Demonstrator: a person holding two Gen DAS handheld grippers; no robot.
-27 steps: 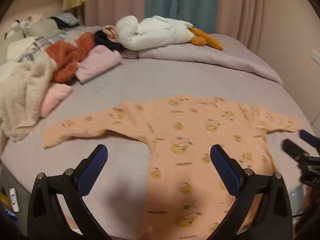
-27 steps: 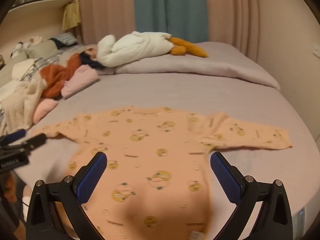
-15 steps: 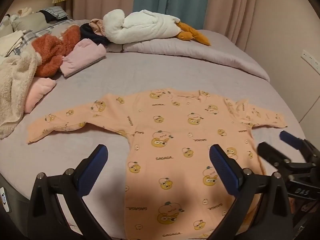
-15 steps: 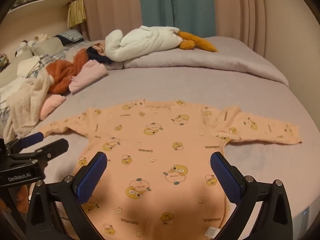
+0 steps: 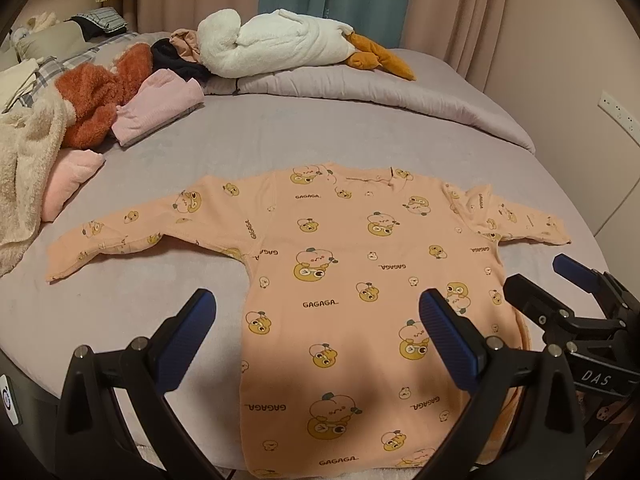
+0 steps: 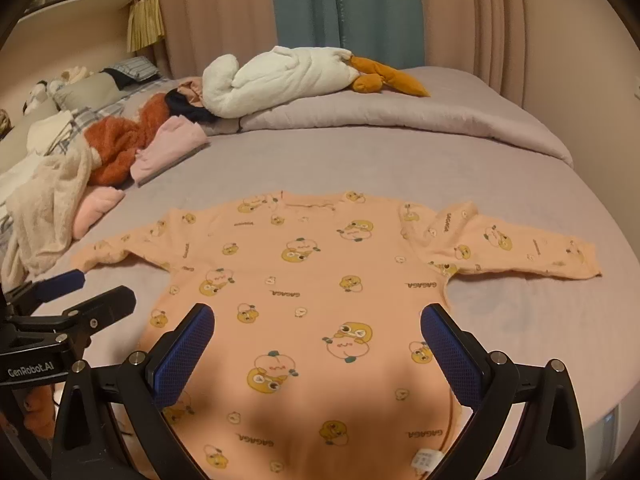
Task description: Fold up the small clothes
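A small peach long-sleeved shirt with cartoon prints lies flat on the grey bed, sleeves spread left and right; it also shows in the right wrist view. My left gripper is open and empty, above the shirt's lower left part. My right gripper is open and empty, above the shirt's lower middle. The right gripper also shows at the right edge of the left wrist view, and the left gripper at the left edge of the right wrist view. The shirt's hem hangs at the bed's near edge.
A white plush goose lies on a grey duvet at the back. Folded pink clothes, a rust fuzzy garment and a cream fleece lie at the left. The bed's right edge curves near the wall.
Both grippers have moved back and higher; the shirt now shows lower and sharper in both views. The shirt itself has not moved. Both grippers stay open.
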